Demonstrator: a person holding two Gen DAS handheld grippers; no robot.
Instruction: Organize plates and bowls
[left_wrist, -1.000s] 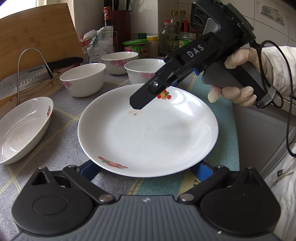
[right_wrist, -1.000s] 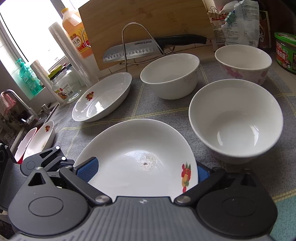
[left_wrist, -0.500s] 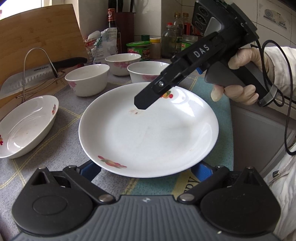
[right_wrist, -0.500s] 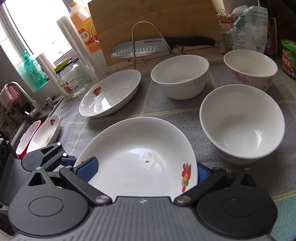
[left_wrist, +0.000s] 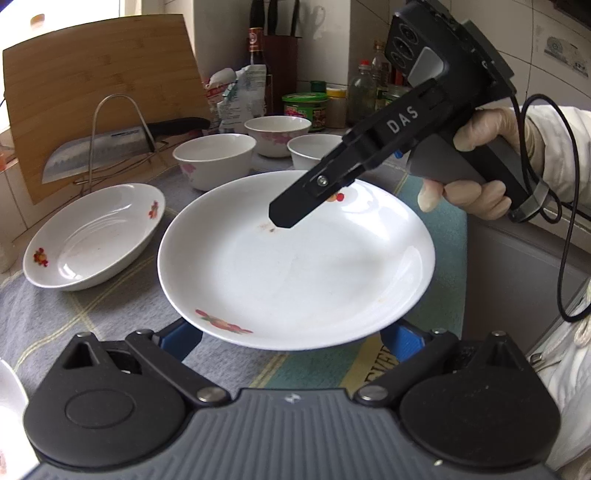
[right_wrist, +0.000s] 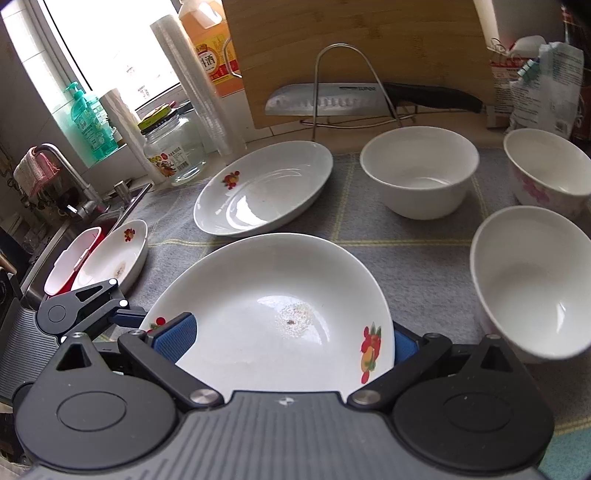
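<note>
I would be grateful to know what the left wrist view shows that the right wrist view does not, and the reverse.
Only the left wrist view shows the right tongs over the large plate, the gloved hand holding them, and the green tub. Only the right wrist view shows the left tongs, the faucet, the soap bottle and a small plate by the sink. Both show the large plate, the second plate, the cutting board and the knife.
</note>
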